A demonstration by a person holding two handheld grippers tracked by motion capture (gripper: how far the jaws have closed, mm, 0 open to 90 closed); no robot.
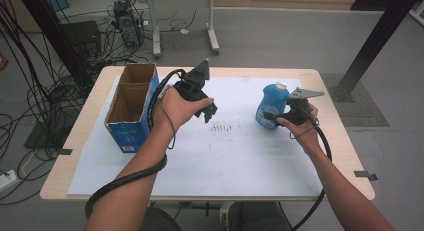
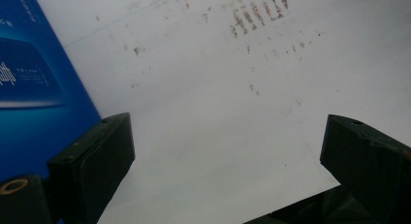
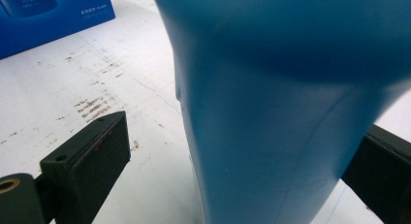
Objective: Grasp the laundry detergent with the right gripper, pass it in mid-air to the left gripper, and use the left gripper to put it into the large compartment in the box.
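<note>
Blue bottle point(image 1: 272, 107) with a white cap stands upright on the right half of the white sheet point(image 1: 210, 156) that covers the table point(image 1: 75, 136), toward the far side.

At the far left of the sheet stands an open blue cardboard box point(image 1: 131, 108), its brown inside split into two compartments; in the left gripper view its blue printed side point(image 2: 34, 88) fills the left edge. Just right of the box, the left gripper point(image 1: 207, 108) is held in the person's left hand point(image 1: 175, 108) above the sheet, jaws spread wide with nothing between them. In the left gripper view they frame bare white sheet, with a patch of brown smudges point(image 2: 257, 13) farther off. In the high view those smudges point(image 1: 224, 127) lie mid-sheet, between the two grippers.

To the right, the right gripper point(image 1: 272, 118) reaches the bottle from its near right side, held in the right hand point(image 1: 300, 127). In the right gripper view the bottle point(image 3: 291, 112) stands between the parted jaws: the left jaw is clearly apart from it, while the right jaw sits close behind its edge, contact unclear. The grip is not closed.
</note>
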